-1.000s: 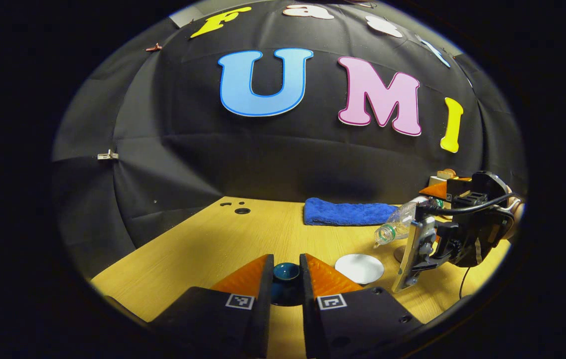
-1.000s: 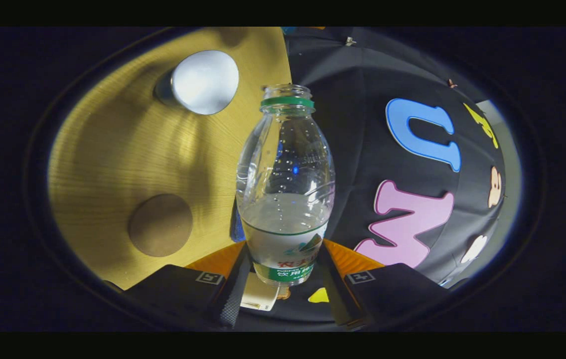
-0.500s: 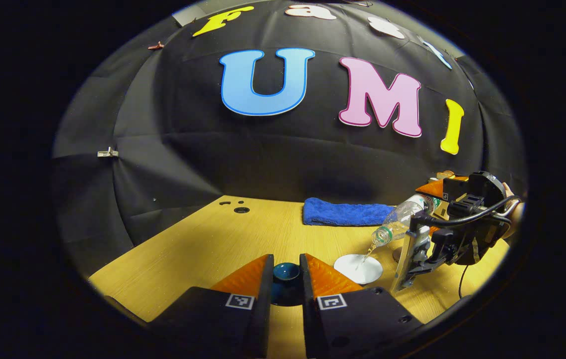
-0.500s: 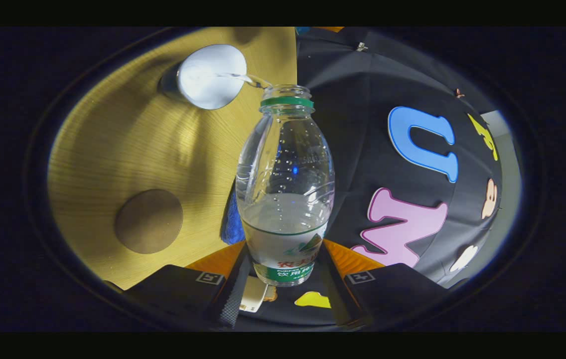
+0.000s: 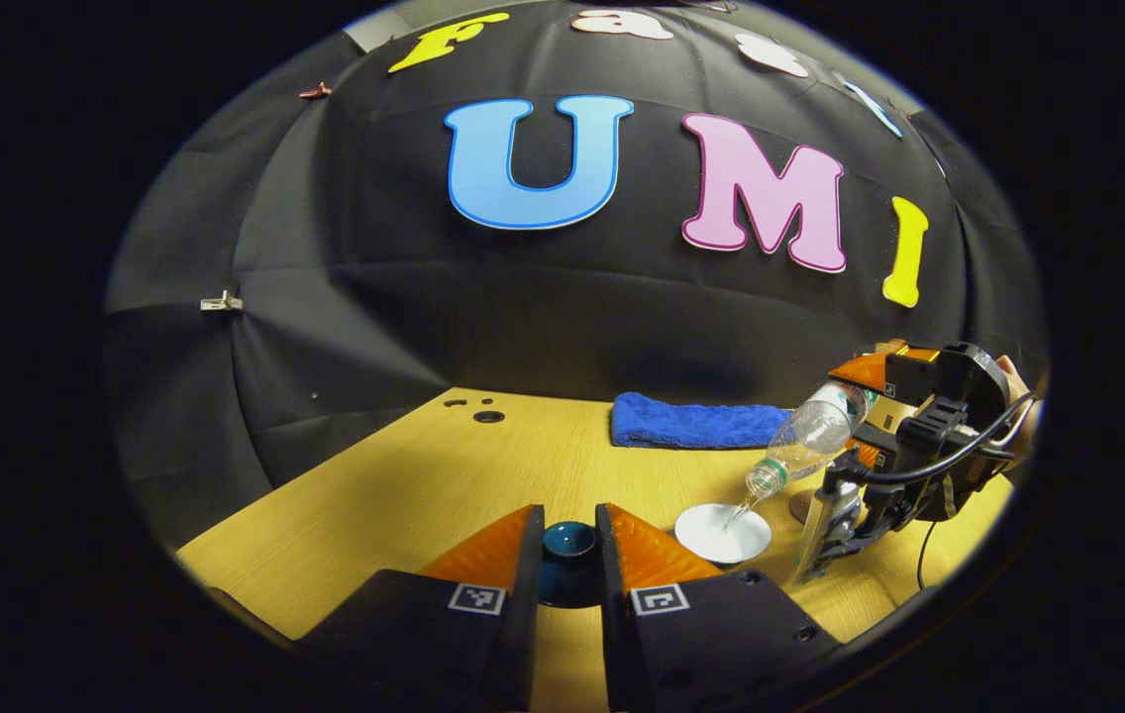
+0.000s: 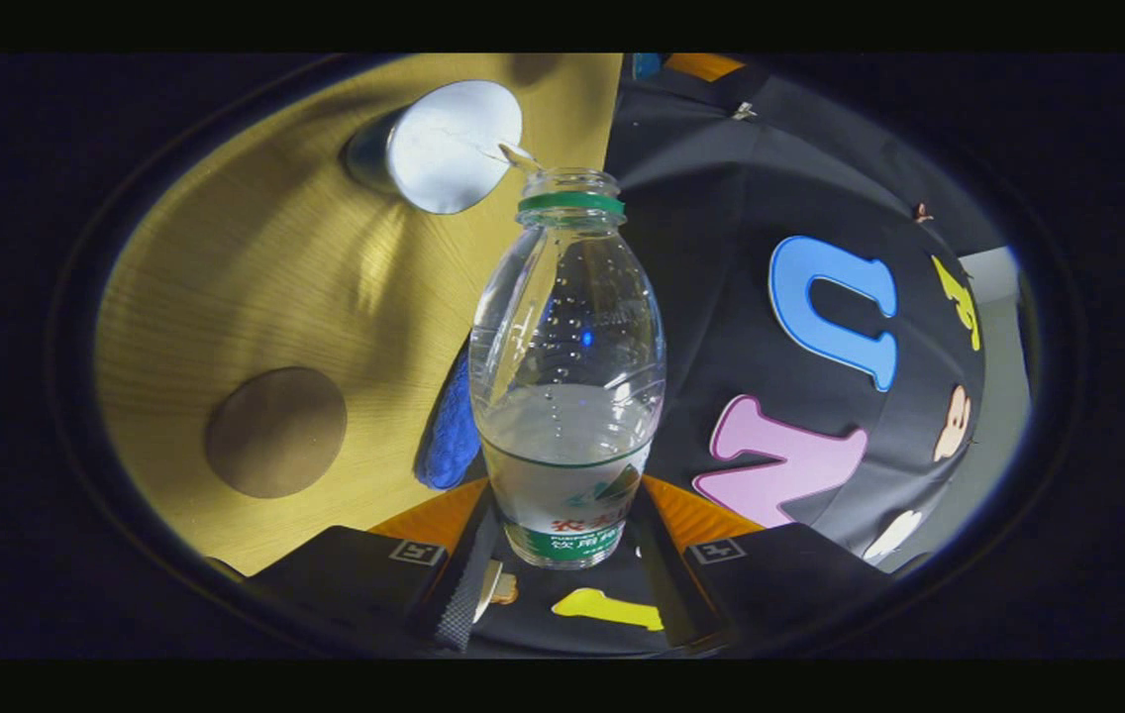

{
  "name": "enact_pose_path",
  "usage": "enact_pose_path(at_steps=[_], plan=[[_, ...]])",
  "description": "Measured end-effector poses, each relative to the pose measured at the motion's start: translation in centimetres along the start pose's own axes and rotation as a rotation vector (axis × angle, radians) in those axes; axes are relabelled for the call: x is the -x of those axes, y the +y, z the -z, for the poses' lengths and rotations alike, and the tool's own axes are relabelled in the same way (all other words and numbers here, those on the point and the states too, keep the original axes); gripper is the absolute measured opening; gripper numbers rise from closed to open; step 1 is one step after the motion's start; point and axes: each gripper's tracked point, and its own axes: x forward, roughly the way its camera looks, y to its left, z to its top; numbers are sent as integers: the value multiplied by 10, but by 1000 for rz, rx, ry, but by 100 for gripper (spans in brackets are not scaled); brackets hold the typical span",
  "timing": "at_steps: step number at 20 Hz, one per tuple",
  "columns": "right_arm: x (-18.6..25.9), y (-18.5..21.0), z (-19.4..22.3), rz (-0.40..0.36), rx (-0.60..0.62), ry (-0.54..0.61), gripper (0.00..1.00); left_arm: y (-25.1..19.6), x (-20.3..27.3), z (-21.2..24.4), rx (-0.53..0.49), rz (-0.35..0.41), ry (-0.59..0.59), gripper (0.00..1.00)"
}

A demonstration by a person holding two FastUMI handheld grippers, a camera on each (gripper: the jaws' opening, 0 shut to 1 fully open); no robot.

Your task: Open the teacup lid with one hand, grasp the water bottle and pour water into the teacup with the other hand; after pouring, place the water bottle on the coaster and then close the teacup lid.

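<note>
- Left gripper (image 5: 568,555): at the bottom of the left gripper view, its two fingers were closed on the knob of the dark blue lid (image 5: 568,543), one finger pressing each side. The lid was held above the table (image 5: 404,485), left of the cup and well apart from it.
- Table: light wood. In the left gripper view two small dark holes (image 5: 488,416) lay near its far-left edge, by the black wall cloth.
- Towel (image 5: 691,424): blue, folded, lying flat at the far edge of the table against the cloth, behind the cup.
- Cup (image 5: 722,532): white, uncovered, standing on the table right of the left gripper. In the right gripper view the cup (image 6: 454,146) appeared at the top, just beside the bottle mouth.
- Water: a thin stream (image 5: 741,510) ran from the bottle mouth down into the cup.
- Bottle (image 5: 805,441): clear plastic, uncapped, green neck ring, tilted mouth-down toward the cup. In the right gripper view the bottle (image 6: 567,366) held water in the part nearest the fingers.
- Coaster (image 6: 275,432): brown, round, flat on the table, bare, apart from the cup. In the left gripper view only its edge (image 5: 797,507) showed, behind the right gripper.
- Right gripper (image 6: 567,540): its fingers were closed on the labelled part of the bottle, one finger each side. In the left gripper view it (image 5: 904,426) appeared at the far right, held by a hand (image 5: 1016,381), above the table.
</note>
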Motion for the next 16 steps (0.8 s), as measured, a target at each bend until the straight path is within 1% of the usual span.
enact_pose_path(at_steps=[4, 12, 13, 14, 15, 16], plan=[[-1, -4, 1, 9, 27, -3, 73, 0, 0, 4, 4, -1, 4, 31], [-5, -21, -7, 105, 120, -69, 74, -3, 1, 3, 12, 5, -5, 31], [-6, -24, -8, 115, 133, -78, 73, -3, 2, 4, 13, 5, -6, 32], [-8, -26, -6, 121, 142, -79, 73, -4, 2, 3, 12, 5, -9, 35], [-7, -28, -6, 134, 152, -77, 73, -3, 2, 3, 8, 4, -11, 35], [-7, -31, -7, 146, 162, -77, 73, -3, 3, 3, 5, 3, -12, 28]])
